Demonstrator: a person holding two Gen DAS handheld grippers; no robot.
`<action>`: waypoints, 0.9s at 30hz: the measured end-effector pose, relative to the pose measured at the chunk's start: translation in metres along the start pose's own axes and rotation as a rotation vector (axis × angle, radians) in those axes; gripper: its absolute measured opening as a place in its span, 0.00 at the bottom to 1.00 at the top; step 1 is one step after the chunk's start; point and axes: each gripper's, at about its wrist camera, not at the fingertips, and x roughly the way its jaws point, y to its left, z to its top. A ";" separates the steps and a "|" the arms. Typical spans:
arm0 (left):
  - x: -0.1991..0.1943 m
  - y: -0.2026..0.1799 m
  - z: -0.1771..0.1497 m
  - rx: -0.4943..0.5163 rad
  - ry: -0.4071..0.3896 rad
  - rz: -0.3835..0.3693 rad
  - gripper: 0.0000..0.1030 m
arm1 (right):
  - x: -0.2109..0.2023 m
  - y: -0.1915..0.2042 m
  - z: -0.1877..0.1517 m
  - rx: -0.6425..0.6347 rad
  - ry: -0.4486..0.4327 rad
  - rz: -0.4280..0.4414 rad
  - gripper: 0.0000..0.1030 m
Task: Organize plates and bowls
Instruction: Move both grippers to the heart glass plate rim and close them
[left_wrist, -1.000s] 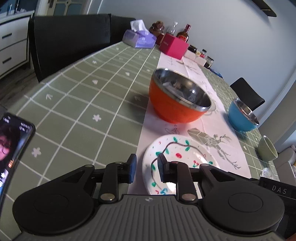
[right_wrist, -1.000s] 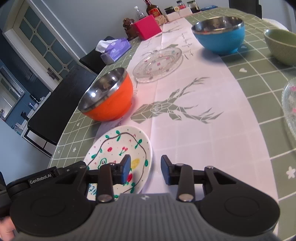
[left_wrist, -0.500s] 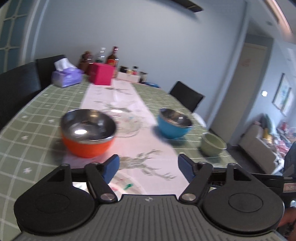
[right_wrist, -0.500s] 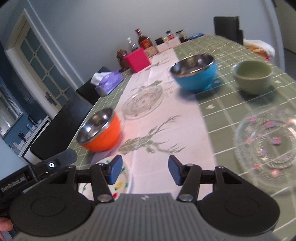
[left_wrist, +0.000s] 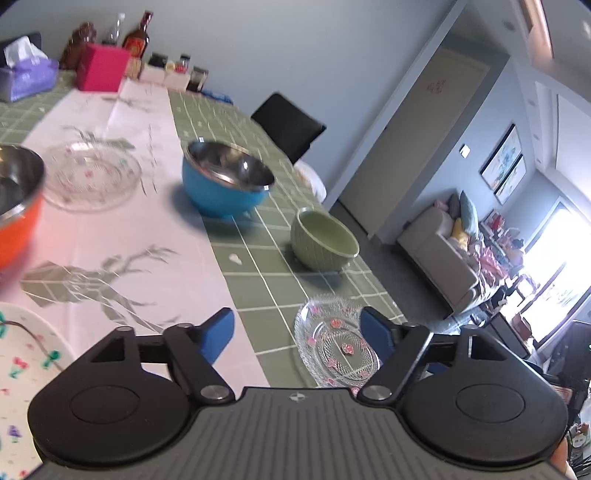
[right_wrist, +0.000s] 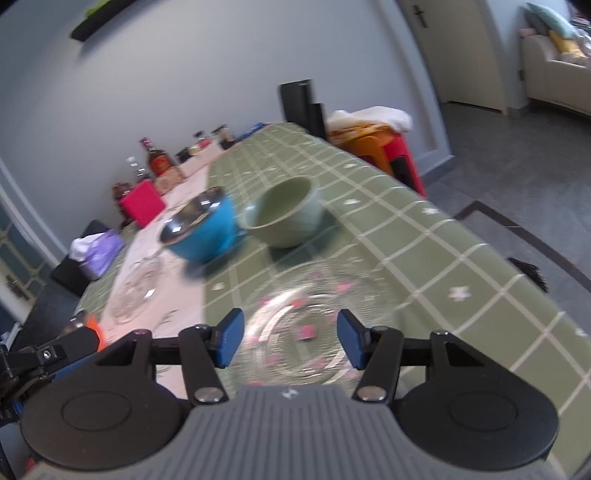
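Both grippers are hovering over the glass plate (right_wrist: 303, 325) lying near the surface (right_wrist: 424, 258) edge, just before the green bowl (right_wrist: 284, 210). The left gripper (left_wrist: 297, 334) is closing slightly with nothing between its jaws; the right gripper (right_wrist: 290, 338) is standing open, empty. Probably best to slip one jaw under the blurred rim and pinch gently.

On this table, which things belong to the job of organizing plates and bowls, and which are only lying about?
Belong to the job:
- orange bowl
- blue bowl
- green bowl
- near glass plate
- far glass plate
- painted plate

Only lying about:
- tissue box
- pink box
- bottles
- small jars
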 end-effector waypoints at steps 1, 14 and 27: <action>0.007 -0.002 0.000 0.002 0.010 -0.001 0.80 | 0.000 -0.006 0.002 0.011 -0.004 -0.010 0.53; 0.063 -0.007 -0.011 0.035 0.112 0.017 0.51 | 0.012 -0.051 0.006 0.089 0.031 -0.053 0.34; 0.077 -0.013 -0.017 0.037 0.138 0.008 0.26 | 0.022 -0.055 0.008 0.112 0.049 -0.020 0.19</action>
